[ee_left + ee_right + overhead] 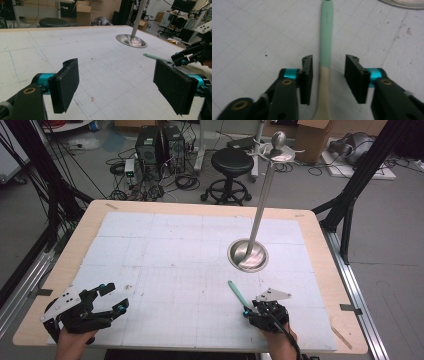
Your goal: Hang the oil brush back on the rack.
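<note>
Spoon handle, mint green at the far end and pale wood toward the near end, lies flat on the white gridded mat of the bench point(310, 227), near its front edge and right of the middle; call it the spoon point(325, 50). In the right gripper view it runs straight up between the two black ribbed jaws of the right tongs point(329, 75), which stand spread to either side of it with a gap on each flank, so neither jaw touches the handle. The high view shows the same right tongs point(248, 311) low on the mat, held in a hand at the bottom edge, with the green handle pointing away and slightly left toward the stand. That metal stand point(248, 255) has a round shiny base resting on the mat beyond the spoon, well apart from it, and a slim pole that leans up to a knob with short hooks. The left tongs point(116, 299) sit near the front left corner of the mat, well apart from the spoon, held in the other hand; in the left gripper view the left tongs' two flat black pads point(65, 85) are spread wide over bare mat, pinching nothing. A black stool point(232, 162) stands on the floor behind the bench.
</note>
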Tool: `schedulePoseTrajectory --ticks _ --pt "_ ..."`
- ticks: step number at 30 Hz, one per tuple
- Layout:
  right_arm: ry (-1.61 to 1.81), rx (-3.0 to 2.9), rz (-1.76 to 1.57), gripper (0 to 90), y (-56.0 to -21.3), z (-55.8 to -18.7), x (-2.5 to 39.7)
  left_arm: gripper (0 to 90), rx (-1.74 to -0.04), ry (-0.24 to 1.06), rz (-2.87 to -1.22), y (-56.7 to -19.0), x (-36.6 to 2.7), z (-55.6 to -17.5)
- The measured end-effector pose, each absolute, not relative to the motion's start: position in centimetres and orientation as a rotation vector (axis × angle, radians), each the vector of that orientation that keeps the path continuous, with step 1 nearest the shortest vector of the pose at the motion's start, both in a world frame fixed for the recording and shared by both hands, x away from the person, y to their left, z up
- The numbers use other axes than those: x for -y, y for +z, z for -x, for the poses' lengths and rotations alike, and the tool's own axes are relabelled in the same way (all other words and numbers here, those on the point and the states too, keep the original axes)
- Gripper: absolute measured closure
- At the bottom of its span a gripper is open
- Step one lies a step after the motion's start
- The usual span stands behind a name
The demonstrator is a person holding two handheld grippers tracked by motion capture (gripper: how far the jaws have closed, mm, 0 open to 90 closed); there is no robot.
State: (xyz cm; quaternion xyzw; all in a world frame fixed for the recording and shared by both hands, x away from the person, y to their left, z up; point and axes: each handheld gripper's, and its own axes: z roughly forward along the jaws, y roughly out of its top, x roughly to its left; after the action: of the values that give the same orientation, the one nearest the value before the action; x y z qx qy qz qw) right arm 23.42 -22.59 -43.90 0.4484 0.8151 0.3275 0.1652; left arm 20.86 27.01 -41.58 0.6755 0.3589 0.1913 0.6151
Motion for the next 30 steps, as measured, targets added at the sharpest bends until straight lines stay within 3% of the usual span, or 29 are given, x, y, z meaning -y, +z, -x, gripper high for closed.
schedulePoseTrajectory --ticks 4,19,30 --pt "0.899 -2.368 -1.248 81.3 -43.6 -23.6 22.3 21.3 -0.828 0.44 -1.562 -41.6 -26.9 -20.9" --pt "0.924 -2.38 -1.31 82.7 -43.4 -24.0 22.6 22.1 -0.817 0.434 -1.575 -41.6 -26.6 -20.9" --pt "1.238 -2.374 -1.238 82.7 -42.2 -23.5 22.2 22.7 -0.802 0.383 -1.551 -41.5 -26.6 -21.0"
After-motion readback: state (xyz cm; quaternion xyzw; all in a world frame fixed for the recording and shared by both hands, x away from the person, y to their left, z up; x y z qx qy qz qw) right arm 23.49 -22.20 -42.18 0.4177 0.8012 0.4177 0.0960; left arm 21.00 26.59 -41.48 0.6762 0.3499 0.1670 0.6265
